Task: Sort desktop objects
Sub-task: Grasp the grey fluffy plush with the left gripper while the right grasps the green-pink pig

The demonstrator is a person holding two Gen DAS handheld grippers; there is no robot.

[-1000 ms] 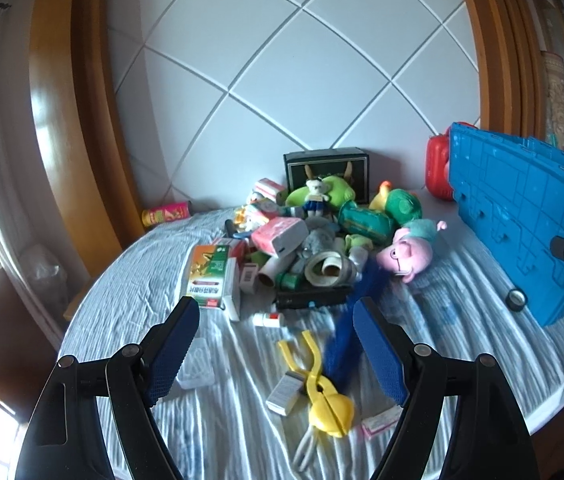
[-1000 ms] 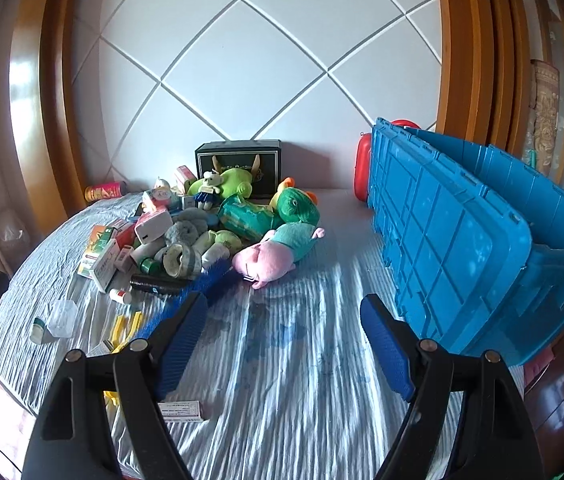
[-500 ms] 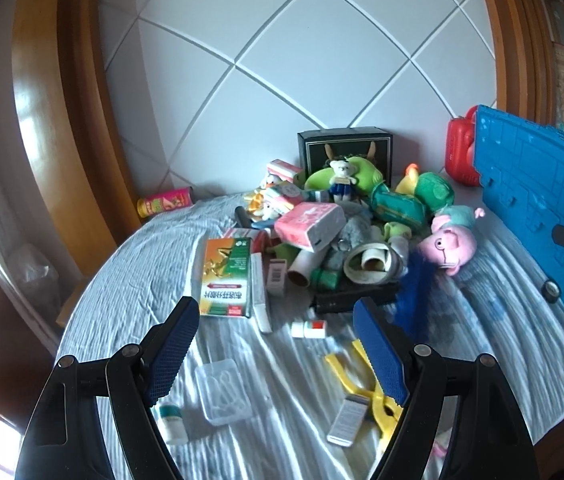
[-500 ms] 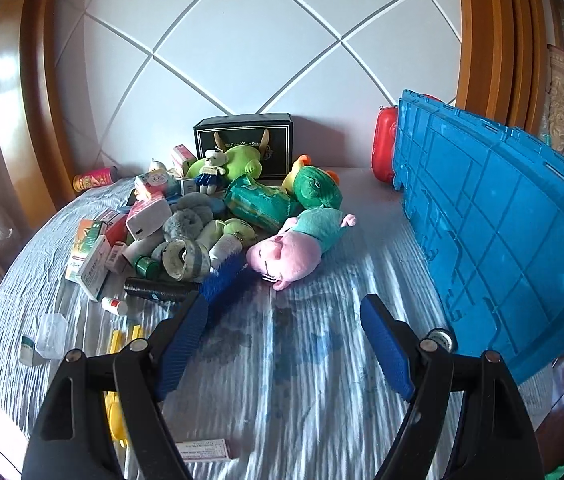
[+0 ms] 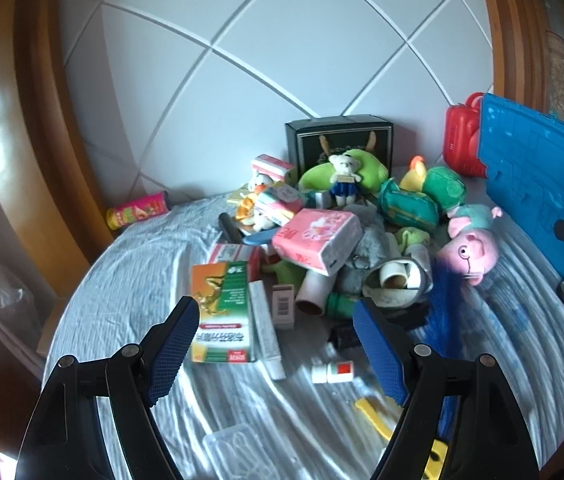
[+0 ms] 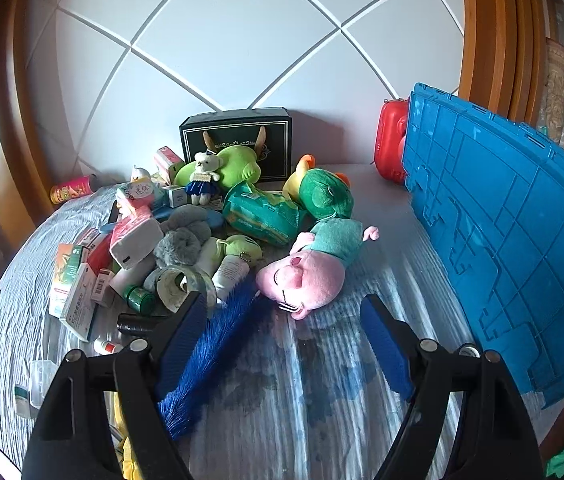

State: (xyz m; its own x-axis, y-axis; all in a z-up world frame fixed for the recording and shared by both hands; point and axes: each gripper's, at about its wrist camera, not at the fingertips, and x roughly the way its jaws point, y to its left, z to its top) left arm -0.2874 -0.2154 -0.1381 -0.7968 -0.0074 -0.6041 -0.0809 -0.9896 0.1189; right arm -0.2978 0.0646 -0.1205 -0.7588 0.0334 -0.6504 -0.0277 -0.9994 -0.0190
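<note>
**Both tongs draw nearer the pile, empty and wide apart**

Compared with a second ago, the heap of clutter sits larger and closer in both wrist views. In the left view the green-and-orange cardboard medicine box, earlier well beyond the fingers, now lies just past the left tongs, partly behind the left blue pad. The yellow plastic toy, which filled the near middle before, has slid to the lower right edge. In the right view the tall blue plastic crate has shifted rightward and shows more of its ribbed side, and the pink plush pig in a teal shirt now lies just beyond the right tongs.

Both pairs of tongs stand open with nothing between their blue pads.

The things to sort remain heaped on the striped grey cloth covering the surface: a pink soft tissue pack, a small white teddy bear in a blue skirt, a green plush frog, a long blue bristle brush and a black gift box with gold trim at the far wall. Printing on the medicine box and tissue pack is too blurred to read.
</note>
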